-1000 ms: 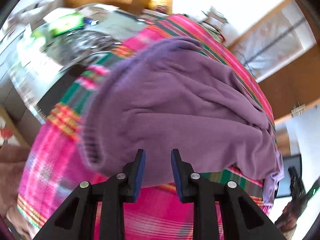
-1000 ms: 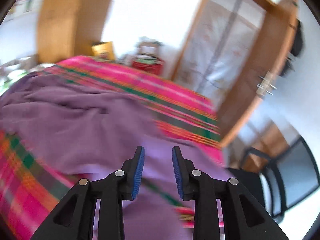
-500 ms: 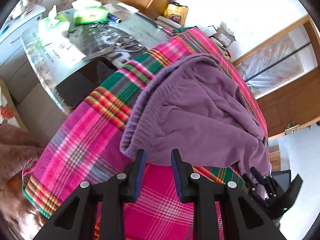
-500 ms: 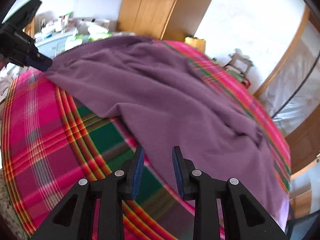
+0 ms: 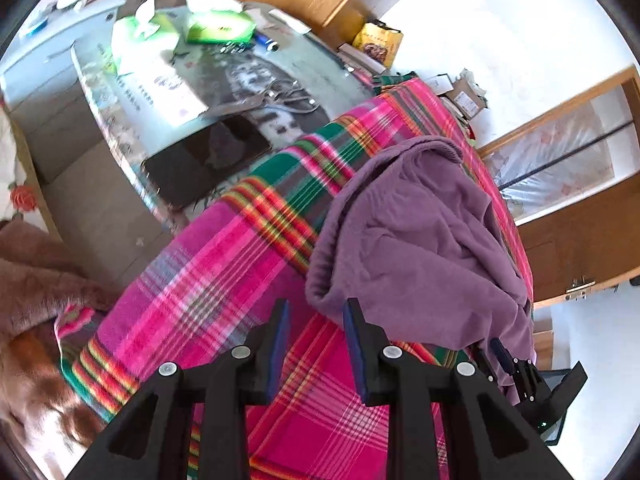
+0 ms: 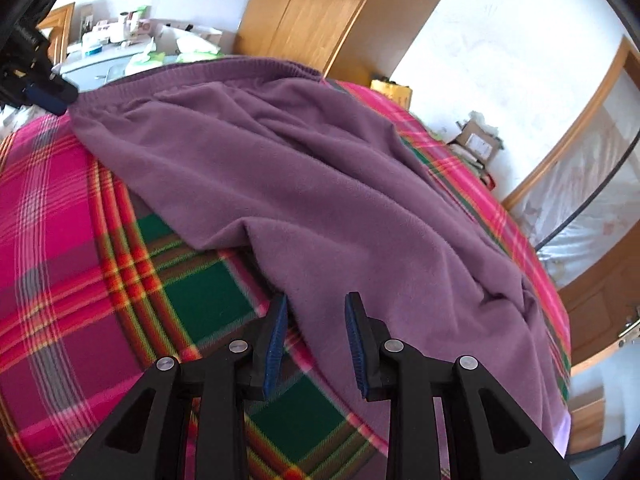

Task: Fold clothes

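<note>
A bright room with pale walls and a tall wooden wardrobe (image 6: 320, 12) fills the top of the right wrist view. Below it a table under a pink, green and orange plaid cloth (image 6: 72, 248) takes up most of both frames. In the left wrist view a glass-topped side table (image 5: 224, 92) with green tissue packs (image 5: 220, 26) sits at upper left.

The task's thing, a purple fleece garment (image 6: 320, 184) with a ribbed hem, probably a sweater, lies loose and rumpled on the cloth. It runs from upper left to lower right in the right wrist view and sits right of centre in the left wrist view.

It looks soft, light and limp. It should drape and sag once lifted, and the napped knit ought to give the pads good friction, so slipping seems unlikely. A pinch on 1 layer at a firm edge would suit best: the ribbed hem corner (image 5: 320, 292), or the side edge (image 6: 296, 300).

The left tool (image 5: 316, 336) has its jaws apart with nothing between them, the hem corner just beyond the tips. The right tool (image 6: 316, 332) is also apart, straddling the garment's lower edge without clamping it.
</note>
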The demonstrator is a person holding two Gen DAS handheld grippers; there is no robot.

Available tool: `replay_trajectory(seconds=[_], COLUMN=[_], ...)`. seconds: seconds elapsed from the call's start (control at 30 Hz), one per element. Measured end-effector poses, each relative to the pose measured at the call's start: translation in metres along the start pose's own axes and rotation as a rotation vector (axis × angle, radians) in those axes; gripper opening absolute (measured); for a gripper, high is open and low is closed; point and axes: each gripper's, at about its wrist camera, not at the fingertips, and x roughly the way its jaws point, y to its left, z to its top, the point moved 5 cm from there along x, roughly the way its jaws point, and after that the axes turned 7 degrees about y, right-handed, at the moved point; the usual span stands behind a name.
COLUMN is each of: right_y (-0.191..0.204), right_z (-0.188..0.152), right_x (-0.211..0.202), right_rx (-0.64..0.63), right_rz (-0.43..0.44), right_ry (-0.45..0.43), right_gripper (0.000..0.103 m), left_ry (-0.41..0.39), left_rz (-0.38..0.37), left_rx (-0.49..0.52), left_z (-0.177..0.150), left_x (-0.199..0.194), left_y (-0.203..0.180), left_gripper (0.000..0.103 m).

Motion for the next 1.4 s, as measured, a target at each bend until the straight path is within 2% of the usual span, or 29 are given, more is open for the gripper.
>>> replay_trajectory(seconds=[0.17, 0.77, 0.9, 0.93, 1.03, 1.07, 1.1, 1.23, 1.4], right_y=[0.001, 0.0, 0.001, 0.001, 0.001, 0.002, 0.003, 0.003, -0.001], right_z=[0.006, 0.012, 0.014, 0.014, 0.013, 0.013, 0.012, 0.012, 0.011], right_x=[0.002, 0.008, 0.01, 0.01, 0.01, 0.011, 0.012, 0.014, 0.007], right_rx=[-0.01, 0.018, 0.01, 0.013, 0.02, 0.016, 0.011, 0.007, 0.029], right_rz=[-0.038, -0.047, -0.047, -0.042, -0.03, -0.03, -0.037, -0.047, -0.045], right_ry=[-0.013, -0.028, -0.029, -0.029, -0.026, -0.023, -0.017, -0.009, -0.029], right_gripper=[0.03, 0.03, 0.03, 0.029, 0.025, 0.021, 0.011, 0.006, 0.005], left_ry=[0.042, 0.011, 0.002, 0.0, -0.012, -0.02, -0.028, -0.034, -0.037], left_rz=[-0.067, -0.112, -0.128, -0.129, -0.13, -0.135, -0.137, -0.134, -0.143], left_rx=[-0.04, -0.062, -0.07, -0.068, -0.057, -0.054, -0.05, -0.032, -0.033], left_z=[-0.007, 0.0, 0.003, 0.004, 0.006, 0.007, 0.007, 0.01, 0.013], left_x=[0.013, 0.026, 0.026, 0.026, 0.023, 0.022, 0.021, 0.02, 0.02], left_y=[0.001, -0.015, -0.016, -0.016, -0.018, -0.02, -0.021, -0.027, -0.027], left_gripper=[0.03, 0.03, 0.022, 0.016, 0.013, 0.012, 0.012, 0.011, 0.01])
